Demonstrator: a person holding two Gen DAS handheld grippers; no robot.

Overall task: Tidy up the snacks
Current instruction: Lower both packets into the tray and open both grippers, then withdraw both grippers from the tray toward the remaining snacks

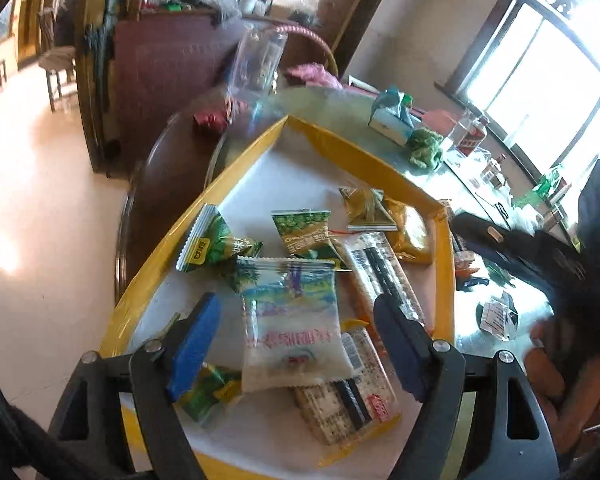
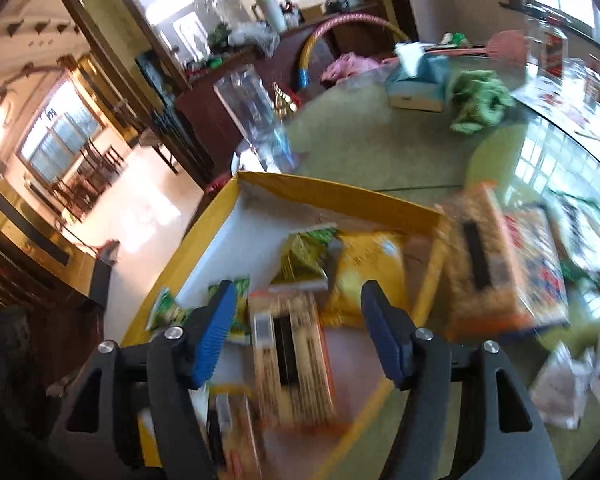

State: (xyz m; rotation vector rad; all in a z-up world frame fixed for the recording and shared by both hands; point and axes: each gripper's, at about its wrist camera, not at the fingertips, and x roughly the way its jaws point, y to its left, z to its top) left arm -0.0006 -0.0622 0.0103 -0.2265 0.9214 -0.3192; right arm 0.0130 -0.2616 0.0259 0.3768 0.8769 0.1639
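Overhead, left claw (image 1: 296,344) agape above white packet (image 1: 296,320), yellow tray (image 1: 444,264)

A shallow yellow-rimmed tray (image 1: 446,248) with a white floor sits on a glass tabletop (image 1: 340,108). The left gripper (image 1: 300,336) hovers over it, blue-padded jaws spread wide, holding nothing. Between them lies a pale, clear snack packet (image 1: 296,332), resting on barcoded cracker packs (image 1: 348,400). Green packets (image 1: 212,244) and a gold one (image 1: 410,232) lie farther back. Beyond the tray are a tissue box (image 1: 392,118) and what may be a green cloth (image 1: 424,152).
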